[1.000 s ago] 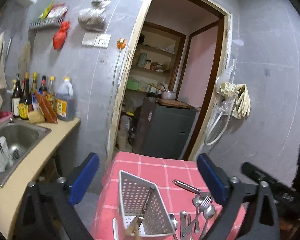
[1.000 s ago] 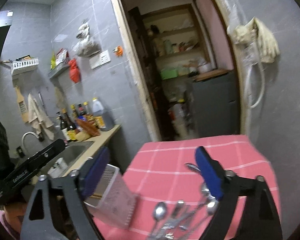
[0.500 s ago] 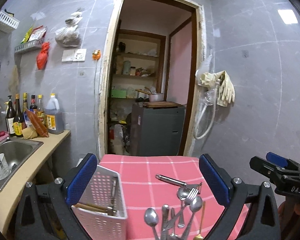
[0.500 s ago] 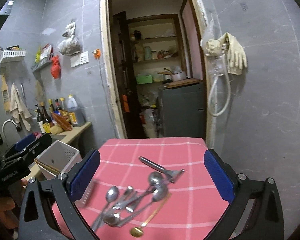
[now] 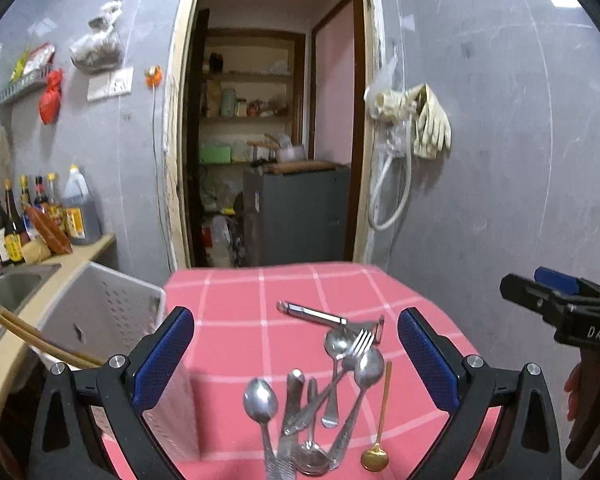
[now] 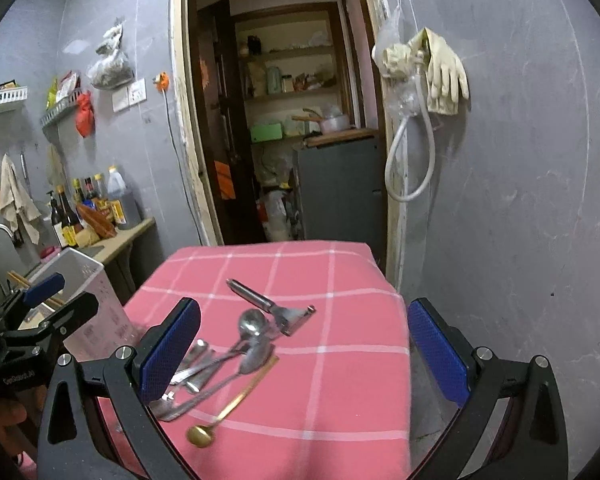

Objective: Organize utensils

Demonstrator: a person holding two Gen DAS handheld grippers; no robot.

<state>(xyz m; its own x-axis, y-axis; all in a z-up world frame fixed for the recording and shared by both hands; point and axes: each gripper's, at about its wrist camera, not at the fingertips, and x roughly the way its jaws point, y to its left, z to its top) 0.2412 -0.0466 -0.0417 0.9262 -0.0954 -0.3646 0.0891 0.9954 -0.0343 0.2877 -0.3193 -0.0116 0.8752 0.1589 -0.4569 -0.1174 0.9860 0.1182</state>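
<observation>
A pile of steel spoons and a fork [image 5: 332, 384] lies on the pink checked tablecloth [image 5: 236, 292], with a gold spoon [image 5: 380, 416] on its right and a steel peeler [image 5: 312, 314] behind. My left gripper [image 5: 296, 360] hangs open just above the pile, holding nothing. A white perforated basket [image 5: 100, 316] with wooden chopsticks [image 5: 40, 336] stands at the table's left edge. In the right wrist view my right gripper [image 6: 304, 350] is open and empty over the same pile [image 6: 228, 356], gold spoon [image 6: 232, 404] and peeler [image 6: 268, 306]. The basket [image 6: 88, 292] shows at the left there.
A counter with a sink [image 5: 8, 284] and sauce bottles [image 5: 40, 208] runs along the left. Behind the table a doorway opens onto a grey cabinet [image 5: 300, 208]. Rubber gloves and a hose [image 5: 424, 128] hang on the right wall. The table's right edge [image 6: 404, 320] drops off.
Both views have swung and come closer to the table. The utensil pile now sits between the left gripper's fingers and the basket has slid to the left. Both grippers stay open.
</observation>
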